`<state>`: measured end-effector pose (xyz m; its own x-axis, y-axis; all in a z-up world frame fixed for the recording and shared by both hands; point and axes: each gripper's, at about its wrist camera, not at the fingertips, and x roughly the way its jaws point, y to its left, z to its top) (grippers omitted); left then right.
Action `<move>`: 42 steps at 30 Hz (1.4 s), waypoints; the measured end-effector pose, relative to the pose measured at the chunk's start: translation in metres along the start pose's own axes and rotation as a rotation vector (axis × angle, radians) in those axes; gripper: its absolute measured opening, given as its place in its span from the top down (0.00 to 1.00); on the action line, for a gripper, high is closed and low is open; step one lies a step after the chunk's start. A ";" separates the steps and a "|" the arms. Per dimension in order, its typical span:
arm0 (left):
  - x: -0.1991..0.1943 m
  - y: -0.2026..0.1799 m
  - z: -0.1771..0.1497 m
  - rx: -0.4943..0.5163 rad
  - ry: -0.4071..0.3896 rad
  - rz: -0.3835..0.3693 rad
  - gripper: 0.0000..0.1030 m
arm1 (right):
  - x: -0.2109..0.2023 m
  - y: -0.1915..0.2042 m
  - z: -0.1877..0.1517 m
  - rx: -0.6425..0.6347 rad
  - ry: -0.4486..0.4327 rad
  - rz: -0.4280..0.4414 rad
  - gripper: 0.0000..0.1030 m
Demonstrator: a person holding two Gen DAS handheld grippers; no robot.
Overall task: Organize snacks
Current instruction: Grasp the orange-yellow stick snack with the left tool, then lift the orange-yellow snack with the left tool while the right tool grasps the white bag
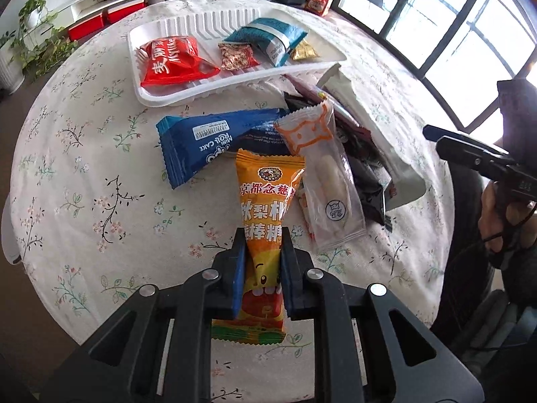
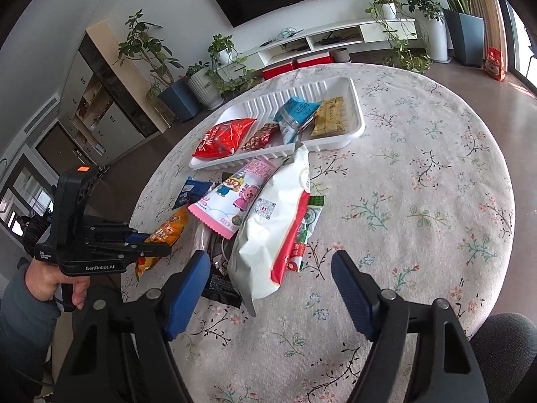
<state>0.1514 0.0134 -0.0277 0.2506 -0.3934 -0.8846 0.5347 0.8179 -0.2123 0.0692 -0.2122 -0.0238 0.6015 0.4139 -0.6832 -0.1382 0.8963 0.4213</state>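
Note:
My left gripper is shut on an orange lollipop packet, held over the near side of the table; the packet also shows in the right wrist view. Ahead lie a blue roll cake packet, a clear sausage packet, dark packets and a white pouch. The white tray at the far side holds a red bag, a small red-brown packet, a teal packet and a gold packet. My right gripper is open and empty, just short of the white pouch.
The round table has a floral cloth. A pink cartoon packet and a green-red packet lie in the pile. A dark chair stands at the near right. Plants and a TV shelf stand beyond the table.

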 end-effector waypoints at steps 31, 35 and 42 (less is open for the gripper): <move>-0.023 0.003 -0.043 -0.252 -0.226 -0.203 0.84 | 0.068 -0.005 0.026 0.087 0.228 -0.002 0.48; -0.020 0.005 -0.043 -0.254 -0.222 -0.201 0.84 | 0.070 -0.009 0.026 0.115 0.234 0.031 0.56; -0.016 0.003 -0.042 -0.249 -0.209 -0.194 0.84 | 0.068 -0.013 0.025 0.115 0.230 0.050 0.67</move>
<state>0.1151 0.0402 -0.0315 0.3372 -0.6071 -0.7195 0.3819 0.7868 -0.4849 0.1320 -0.2000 -0.0606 0.3997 0.4946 -0.7717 -0.0652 0.8551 0.5143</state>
